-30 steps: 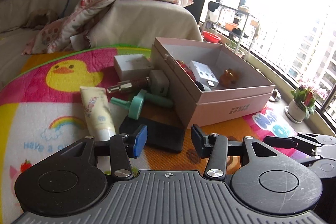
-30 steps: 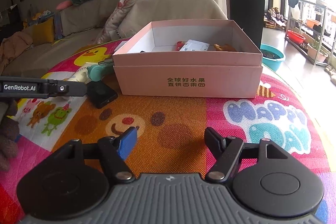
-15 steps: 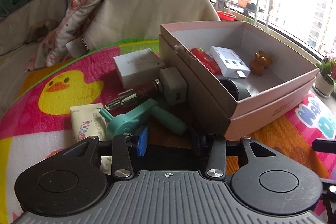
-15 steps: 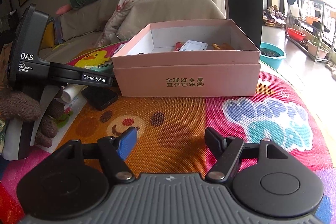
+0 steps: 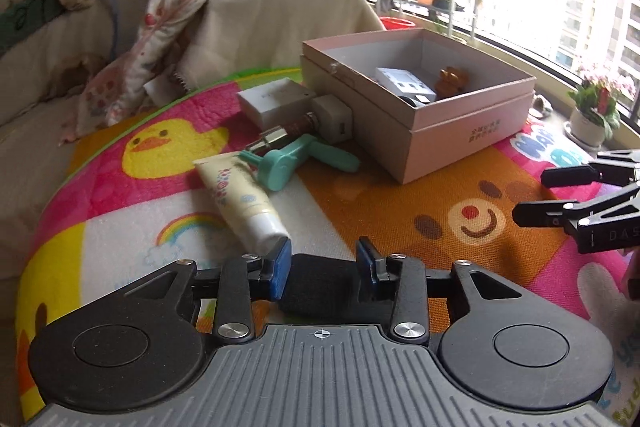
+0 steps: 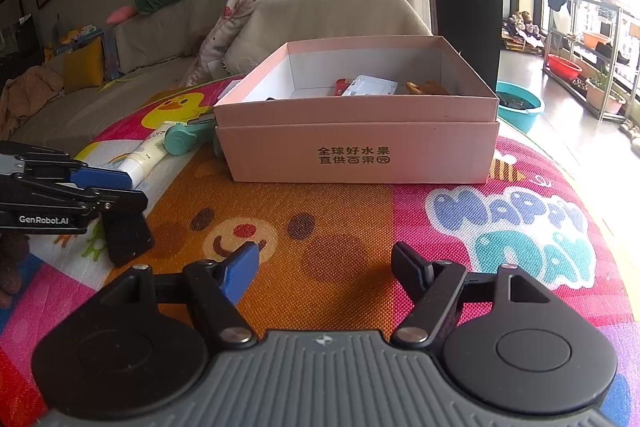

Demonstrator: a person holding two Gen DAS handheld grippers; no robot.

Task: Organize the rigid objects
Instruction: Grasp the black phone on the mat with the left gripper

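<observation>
Left claw (image 5: 323,269): its fingers are clamping a black case (image 5: 320,283) from both sides, lifted clear of the mat (image 5: 400,195); from the right wrist view the case (image 6: 127,237) is hanging below that claw (image 6: 102,187), just above the mat.
Right claw (image 6: 324,265): its fingers are standing wide apart with nothing between them, hovering over the orange bear patch near the mat's front edge; in the left view it (image 5: 532,197) is poking in from the right.
Box (image 6: 356,143): pink, open-topped, sitting on the mat beyond both claws, its printed side facing the right claw.
Open room: a broad bare stretch of mat is lying between the claws and the box front.
Clutter edge: a cream tube (image 5: 240,199), a teal tool (image 5: 296,161), a metal-tipped bottle (image 5: 280,135), a white cube (image 5: 334,121) and a white carton (image 5: 272,99) are crowding the box's left side; the cube seems to be touching the wall.
Inside the box: a white packet (image 5: 404,83) and a brown figure (image 5: 452,79) are showing; a red item (image 6: 344,85) is peeking out in the right view.
Hidden: the box wall is cutting off most of the contents, and a dark thing beside the packet is too covered to name; the case's rear end is disappearing behind the left claw's body.
Beyond: a draped sofa (image 6: 320,15) is rising behind the mat's far edge.
</observation>
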